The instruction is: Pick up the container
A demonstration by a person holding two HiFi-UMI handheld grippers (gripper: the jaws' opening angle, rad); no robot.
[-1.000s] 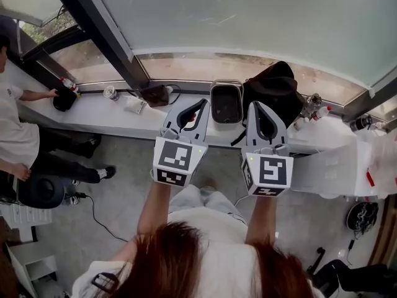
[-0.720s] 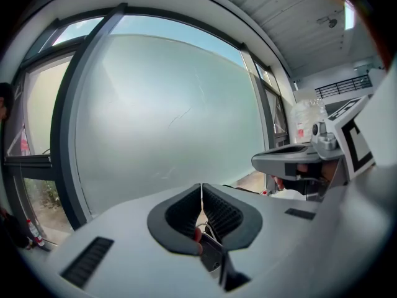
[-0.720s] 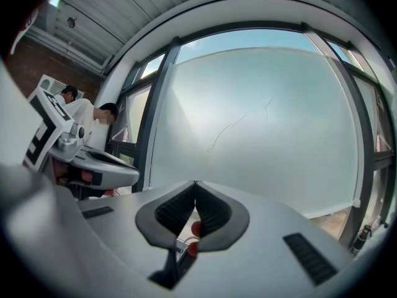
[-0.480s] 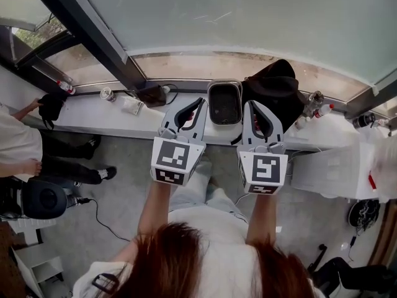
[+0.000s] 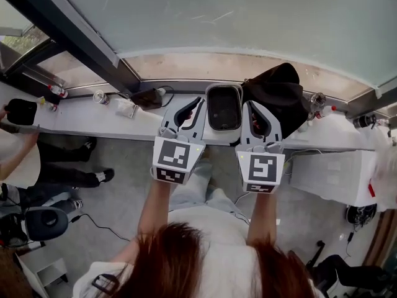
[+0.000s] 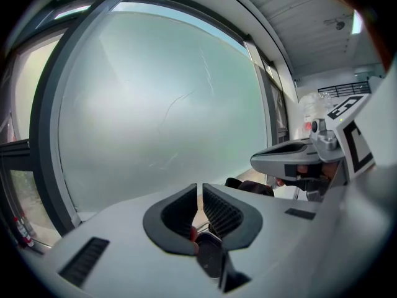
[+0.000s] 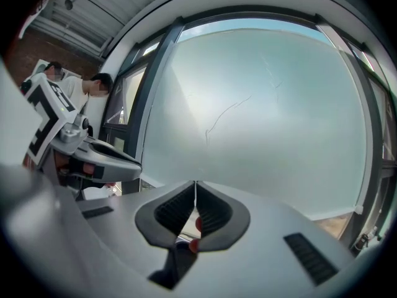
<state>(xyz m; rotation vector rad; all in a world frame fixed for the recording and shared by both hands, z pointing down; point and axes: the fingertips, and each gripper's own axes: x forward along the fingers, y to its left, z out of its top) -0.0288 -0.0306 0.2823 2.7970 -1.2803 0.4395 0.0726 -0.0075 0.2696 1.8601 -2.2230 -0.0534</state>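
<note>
Frosted window glazing [image 5: 248, 17] is seen across the upper frame, with the white counter [image 5: 80, 121] below it. Since a second ago the container [image 5: 224, 107] has been brought to frame centre, between left tool [image 5: 200, 102] and right tool [image 5: 250, 104]. It rests on the counter, untouched. Both tools are pressed together and empty. Approach is judged under way, with the grasp not begun.
</note>
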